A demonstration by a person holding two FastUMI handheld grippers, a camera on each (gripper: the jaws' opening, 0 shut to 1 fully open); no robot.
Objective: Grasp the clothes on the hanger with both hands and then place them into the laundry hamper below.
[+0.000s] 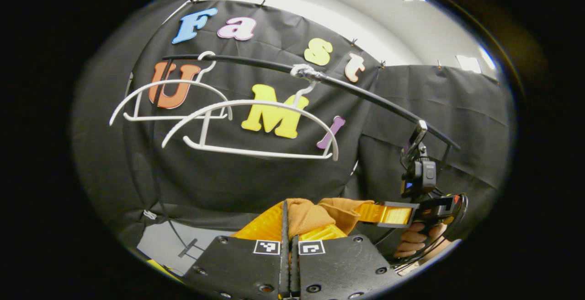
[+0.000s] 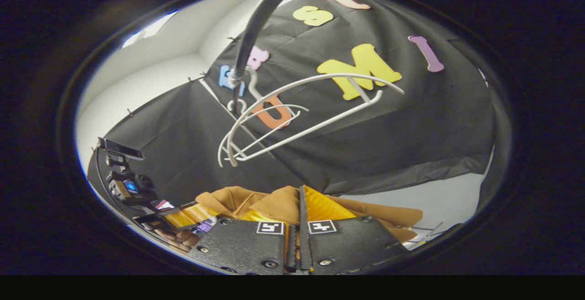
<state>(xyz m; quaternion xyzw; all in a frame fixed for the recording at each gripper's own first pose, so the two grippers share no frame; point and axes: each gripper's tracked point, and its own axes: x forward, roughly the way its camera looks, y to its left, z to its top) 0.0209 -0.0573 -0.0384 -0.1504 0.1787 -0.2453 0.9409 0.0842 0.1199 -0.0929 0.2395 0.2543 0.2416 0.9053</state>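
Note:
A brown garment (image 1: 307, 214) bunches just beyond my left gripper (image 1: 290, 220), whose yellow fingers are shut on its fabric. To the right in the left gripper view, my right gripper (image 1: 388, 214) pinches another fold of the same cloth, with a hand (image 1: 416, 240) on its grip. In the right gripper view the brown garment (image 2: 274, 204) spreads across the bottom, clamped by my right gripper (image 2: 300, 204). My left gripper (image 2: 187, 215) holds its left end. The garment hangs below the two bare white hangers (image 1: 256, 102).
A black rail (image 1: 365, 96) carries both white hangers (image 2: 320, 77) above the grippers; seen from the right gripper, the rail (image 2: 249, 34) runs up and away. Black cloth walls stand behind. Pale floor (image 2: 448, 199) lies under the cloth's lower edge.

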